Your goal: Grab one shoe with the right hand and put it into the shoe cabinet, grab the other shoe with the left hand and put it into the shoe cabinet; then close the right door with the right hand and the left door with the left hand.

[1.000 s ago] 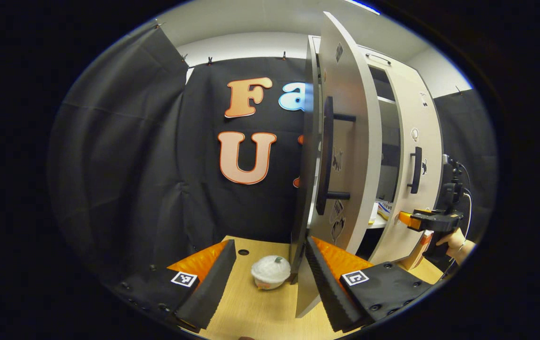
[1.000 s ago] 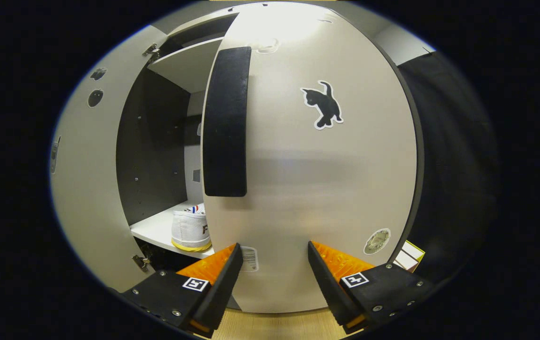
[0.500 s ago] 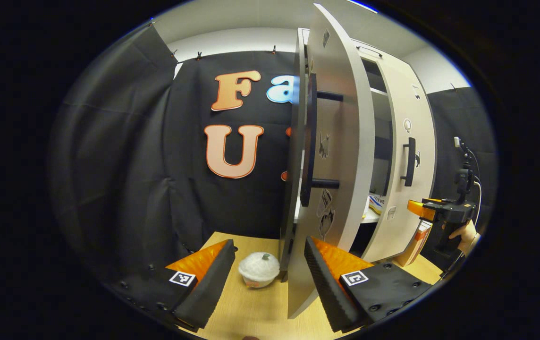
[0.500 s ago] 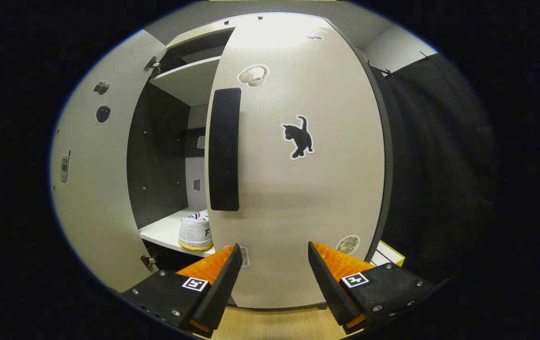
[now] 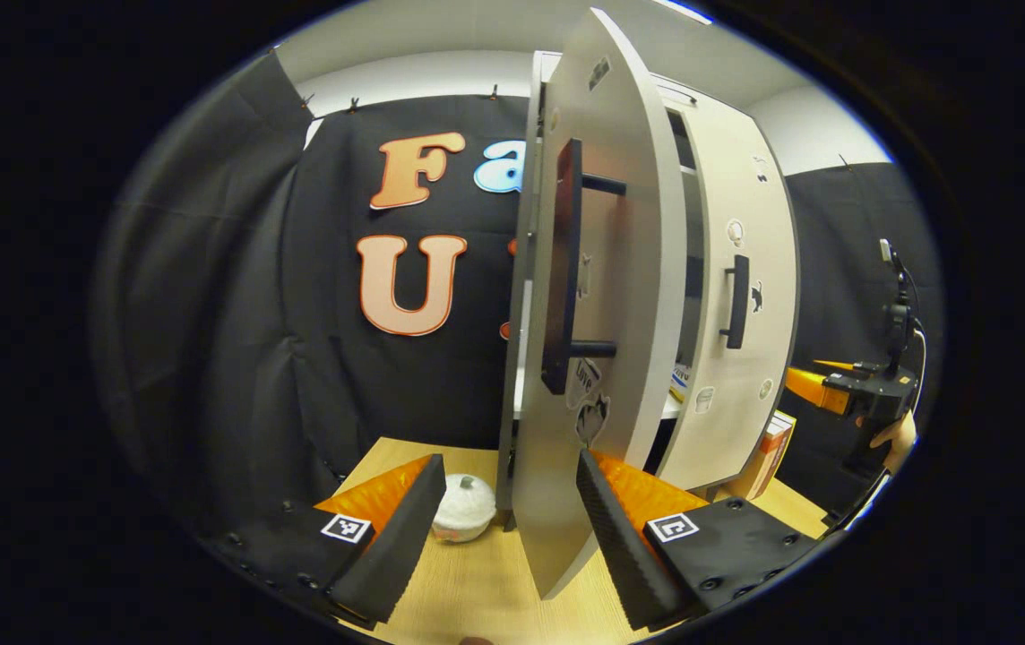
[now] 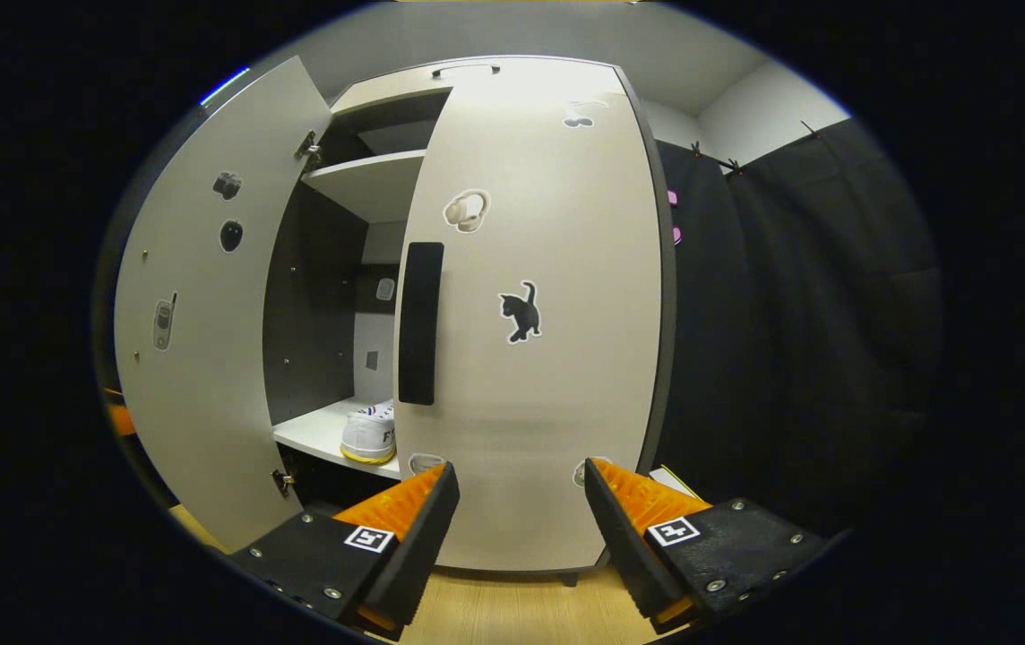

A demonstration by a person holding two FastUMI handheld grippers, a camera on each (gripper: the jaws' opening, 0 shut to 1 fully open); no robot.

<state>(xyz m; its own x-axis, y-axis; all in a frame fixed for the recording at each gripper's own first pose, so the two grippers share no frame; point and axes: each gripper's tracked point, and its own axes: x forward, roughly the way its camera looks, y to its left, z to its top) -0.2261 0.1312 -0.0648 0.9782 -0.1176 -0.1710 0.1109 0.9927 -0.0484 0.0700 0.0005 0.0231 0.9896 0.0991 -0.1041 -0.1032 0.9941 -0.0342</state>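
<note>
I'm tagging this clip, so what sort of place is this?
Likely a staged recording booth, not a home: black cloth wall, a pale shoe cabinet on a wooden tabletop, with a white shoe on its shelf.

Black draped cloth lined the booth on every side, clipped up beneath a pale grey upper wall. A light wood-grain tabletop spread below, and bright overhead light glared off the ceiling
</note>
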